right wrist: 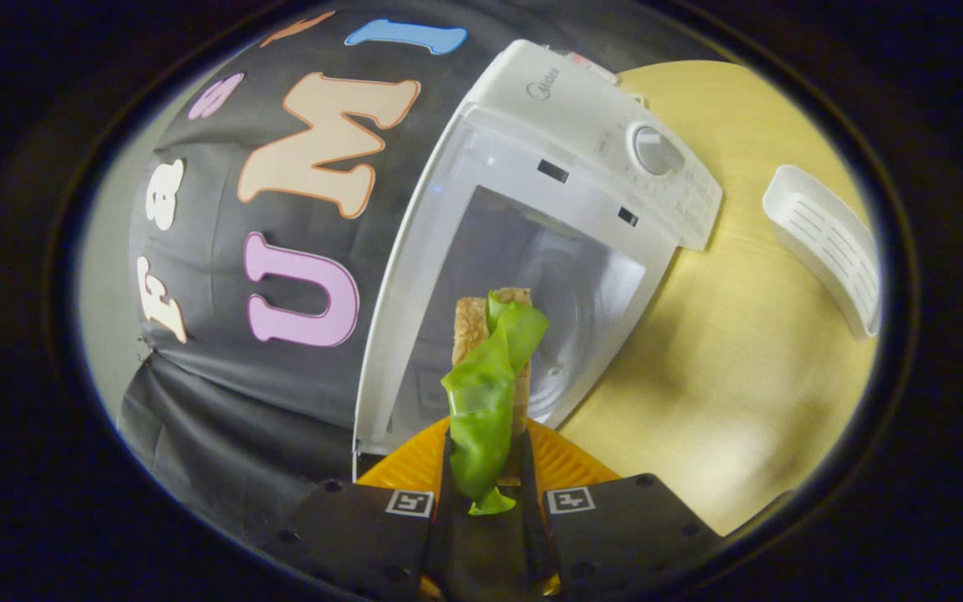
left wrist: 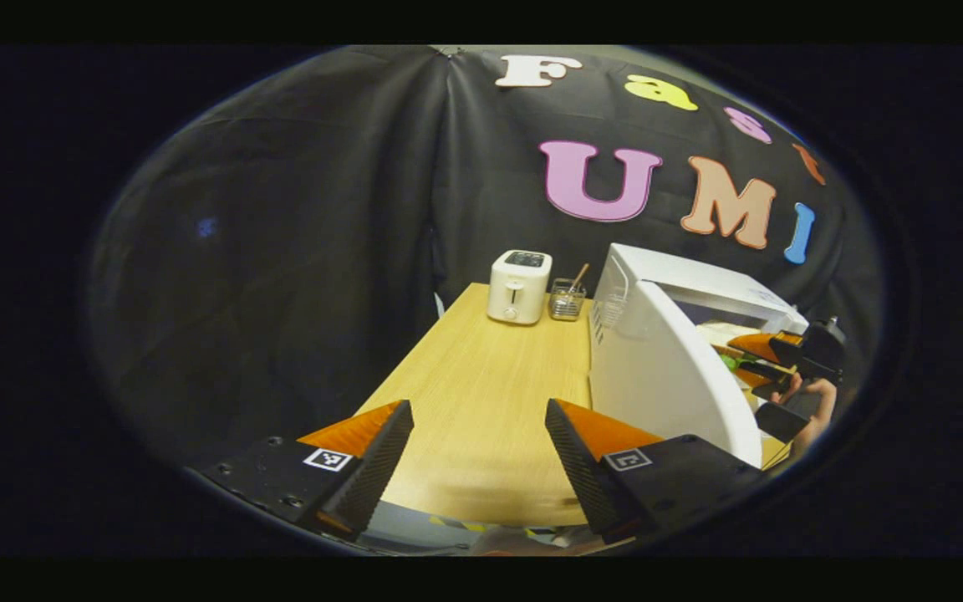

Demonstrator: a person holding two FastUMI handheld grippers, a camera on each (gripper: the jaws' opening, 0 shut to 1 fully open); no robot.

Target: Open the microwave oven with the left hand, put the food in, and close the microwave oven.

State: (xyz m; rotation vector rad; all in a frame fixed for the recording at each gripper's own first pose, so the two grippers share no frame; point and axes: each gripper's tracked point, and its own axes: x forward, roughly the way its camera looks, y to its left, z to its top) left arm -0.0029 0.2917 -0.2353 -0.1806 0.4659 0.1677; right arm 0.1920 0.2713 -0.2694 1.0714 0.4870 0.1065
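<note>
Left gripper view: the left gripper (left wrist: 479,422) hangs over the near end of the wooden table (left wrist: 481,393), fingers spread wide apart with nothing between them. The microwave (left wrist: 665,351) stands on the table just right of the gripper, its door (left wrist: 674,376) swung open toward the camera. Behind the microwave's left side, at the far end of the table, sits a white toaster (left wrist: 519,286), and between toaster and microwave a small clear holder (left wrist: 567,299) with a stick in it. Past the open door's edge, at the mouth of the microwave, the right gripper (left wrist: 761,359) shows with a hand (left wrist: 816,405) behind it; a bit of green shows at its fingers. Right gripper view: the right gripper (right wrist: 486,468) has its fingers drawn close together, clamped on the food (right wrist: 490,368), a slice of toast-like bread with a green leaf draped over it, standing on edge between the pads. The food is held just in front of the microwave (right wrist: 582,150) cavity, the opening directly beyond it. The control panel with its round knob (right wrist: 655,149) lies beside the cavity. A white slotted tray (right wrist: 824,247) rests on the table (right wrist: 724,376) well apart from the microwave, on the knob side.
</note>
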